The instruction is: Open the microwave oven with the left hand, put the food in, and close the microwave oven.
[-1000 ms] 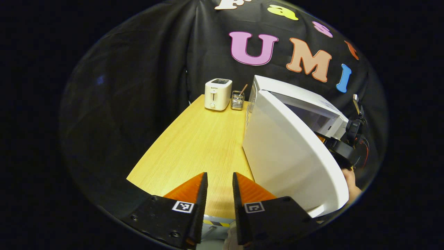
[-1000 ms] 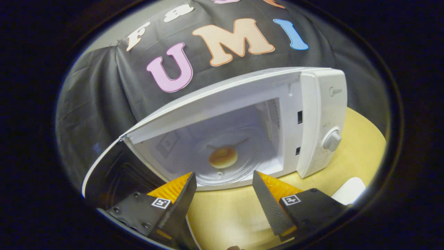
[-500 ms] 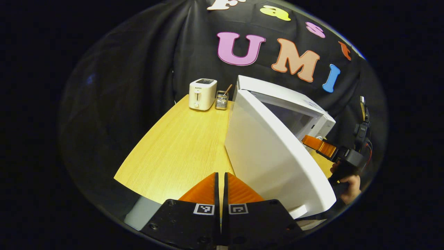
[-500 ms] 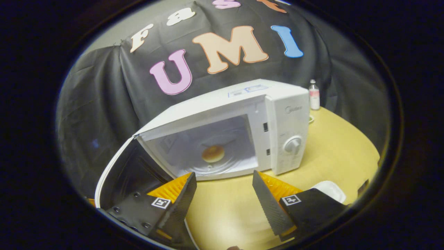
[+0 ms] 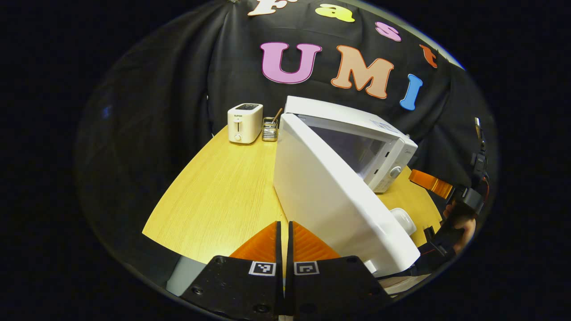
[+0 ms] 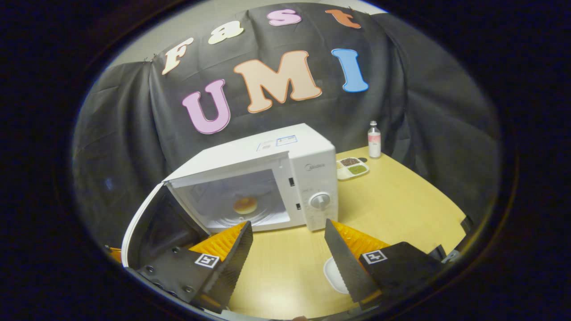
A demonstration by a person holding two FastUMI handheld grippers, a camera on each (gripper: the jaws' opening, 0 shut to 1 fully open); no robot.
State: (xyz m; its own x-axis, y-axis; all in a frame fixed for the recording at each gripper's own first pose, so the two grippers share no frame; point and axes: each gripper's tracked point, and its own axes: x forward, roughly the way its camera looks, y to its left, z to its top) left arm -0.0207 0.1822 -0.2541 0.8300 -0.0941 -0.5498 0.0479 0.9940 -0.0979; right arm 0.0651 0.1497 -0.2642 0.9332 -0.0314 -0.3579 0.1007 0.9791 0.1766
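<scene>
Left tool [image 5: 283, 249] has its two fingers pressed together with nothing between them. It hangs over the near edge of the wooden table [image 5: 223, 196], just beside the outer face of the microwave door [image 5: 330, 200]. The door stands wide open and swings out toward the front of the table.

Right tool [image 6: 287, 256] has its fingers spread wide apart, and they hold nothing. It floats over the table in front of the microwave [image 6: 272, 178]. In the left gripper view this same tool [image 5: 430, 183] shows far off on the other side of the door, with a hand [image 5: 464, 223] holding it.

Inside the microwave sits the food [image 6: 245, 205], a small round bun, golden brown. It rests on the round glass plate in the middle of the oven. The dark inner side of the door [image 6: 156, 227] shows to the left of the opening.

A small white dish [image 6: 332, 276] lies on the table just under the right tool. It looks empty, but part of it is hidden by a finger. Behind the microwave on the right are a little tray [image 6: 352, 167] with brown and green stuff in it and a small bottle [image 6: 374, 139]. At the far left corner of the table stand a white toaster [image 5: 244, 123] and a small holder [image 5: 270, 132] with a stick in it.
</scene>
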